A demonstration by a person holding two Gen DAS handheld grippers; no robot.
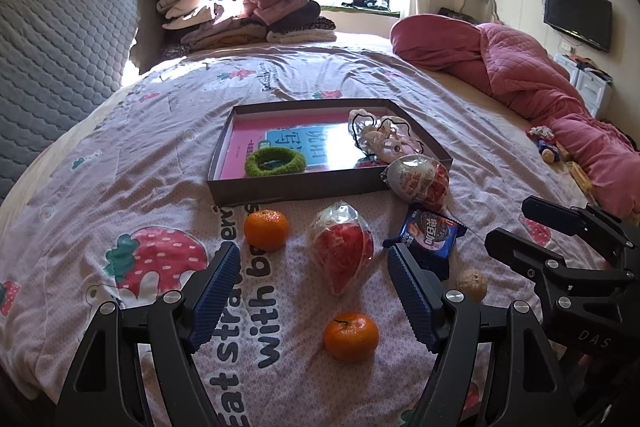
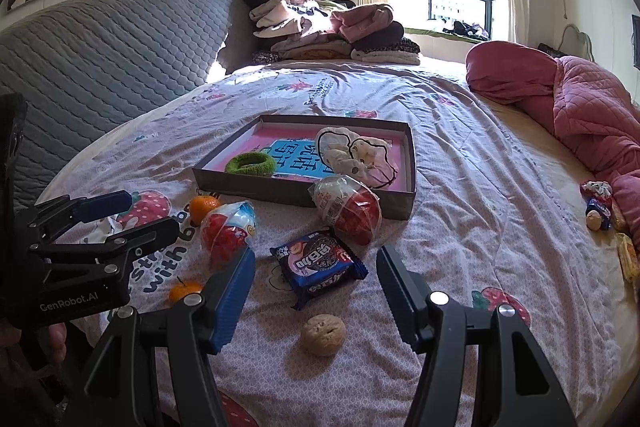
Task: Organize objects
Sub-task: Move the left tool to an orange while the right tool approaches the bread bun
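Both grippers hovered wide open and empty above the strawberry-print bedspread (image 1: 120,163). Between the left gripper (image 1: 314,291) fingers lay a wrapped red toy egg (image 1: 342,251), with a mandarin (image 1: 351,335) just nearer. Between the right gripper (image 2: 316,291) fingers lay what looked like a walnut (image 2: 323,334), the cookie packet (image 2: 318,265) just beyond, near the shallow box (image 2: 304,193).

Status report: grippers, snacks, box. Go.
Left gripper, right gripper open, empty. Blue cookie packet, tan walnut loose before shallow brown cardboard box. Nothing blocking.
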